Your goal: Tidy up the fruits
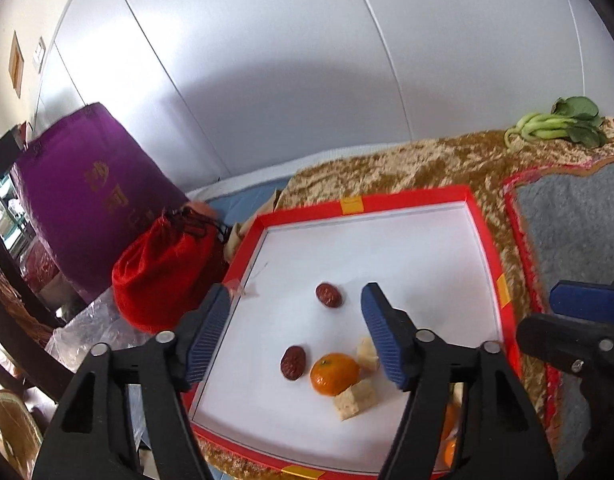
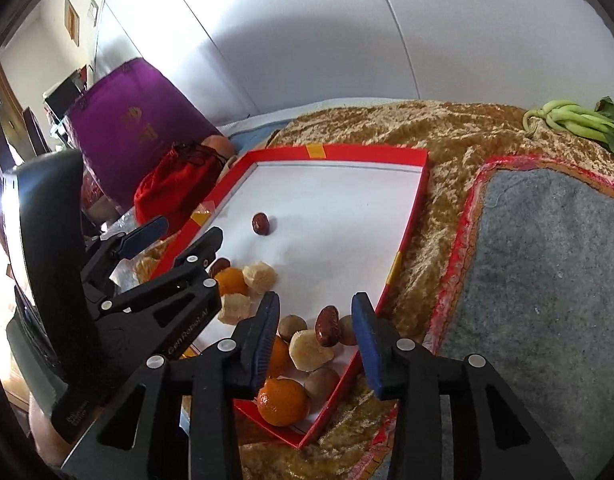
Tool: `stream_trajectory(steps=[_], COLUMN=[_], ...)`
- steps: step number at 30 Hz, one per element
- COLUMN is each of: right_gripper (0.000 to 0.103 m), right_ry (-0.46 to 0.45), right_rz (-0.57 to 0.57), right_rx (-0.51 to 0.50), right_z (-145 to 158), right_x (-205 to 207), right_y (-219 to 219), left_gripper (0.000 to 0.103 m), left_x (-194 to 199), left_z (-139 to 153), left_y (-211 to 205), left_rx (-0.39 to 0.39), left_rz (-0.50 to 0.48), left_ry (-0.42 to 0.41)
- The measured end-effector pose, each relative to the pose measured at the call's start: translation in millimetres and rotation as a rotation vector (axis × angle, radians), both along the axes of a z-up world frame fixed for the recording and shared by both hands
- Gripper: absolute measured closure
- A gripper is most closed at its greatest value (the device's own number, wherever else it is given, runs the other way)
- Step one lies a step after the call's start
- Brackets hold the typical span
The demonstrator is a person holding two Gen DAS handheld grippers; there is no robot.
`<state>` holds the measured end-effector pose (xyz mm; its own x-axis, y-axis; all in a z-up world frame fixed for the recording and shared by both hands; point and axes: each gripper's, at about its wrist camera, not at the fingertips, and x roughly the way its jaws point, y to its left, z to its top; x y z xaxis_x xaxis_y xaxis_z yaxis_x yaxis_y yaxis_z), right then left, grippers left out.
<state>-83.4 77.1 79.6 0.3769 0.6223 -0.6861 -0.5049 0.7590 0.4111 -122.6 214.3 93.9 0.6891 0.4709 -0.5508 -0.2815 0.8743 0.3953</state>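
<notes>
A red-rimmed tray (image 1: 407,196) (image 2: 367,154) with a white floor lies on a golden plush cloth. In it are two dark red dates (image 1: 329,295) (image 1: 293,362), a tangerine (image 1: 334,374) and pale chunks (image 1: 355,398). My left gripper (image 1: 295,336) (image 2: 173,240) hovers open over the tray's left part, nothing pressed between its pads. At the tray's near corner my right gripper (image 2: 317,340) stands open above a cluster: a date (image 2: 327,326), a pale chunk (image 2: 309,350), brown round fruits (image 2: 292,327) and a tangerine (image 2: 283,402). Its pads touch none of them.
A purple box (image 1: 91,192) and a red drawstring pouch (image 1: 163,268) stand left of the tray, with crinkled plastic (image 1: 87,328) in front. Green leafy vegetables (image 1: 559,126) lie at the far right. A grey mat (image 2: 547,260) with a red border lies right of the tray.
</notes>
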Motion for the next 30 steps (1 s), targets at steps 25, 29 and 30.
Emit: stream_trajectory(steps=[25, 29, 30], right_gripper=[0.03, 0.024, 0.024], right_ry=[-0.528, -0.584, -0.592], right_rz=[-0.165, -0.134, -0.128], right_rx=[0.042, 0.064, 0.067], right_z=[173, 198, 203], right_x=[-156, -184, -190], right_y=[-122, -114, -110], left_gripper=[0.0, 0.0, 0.0], left_x=[-176, -205, -211], left_z=[173, 194, 198], left_y=[-39, -33, -32], left_rx=[-0.115, -0.091, -0.096], left_rz=[0.134, 0.151, 0.149], left_ry=[-0.392, -0.429, -0.432])
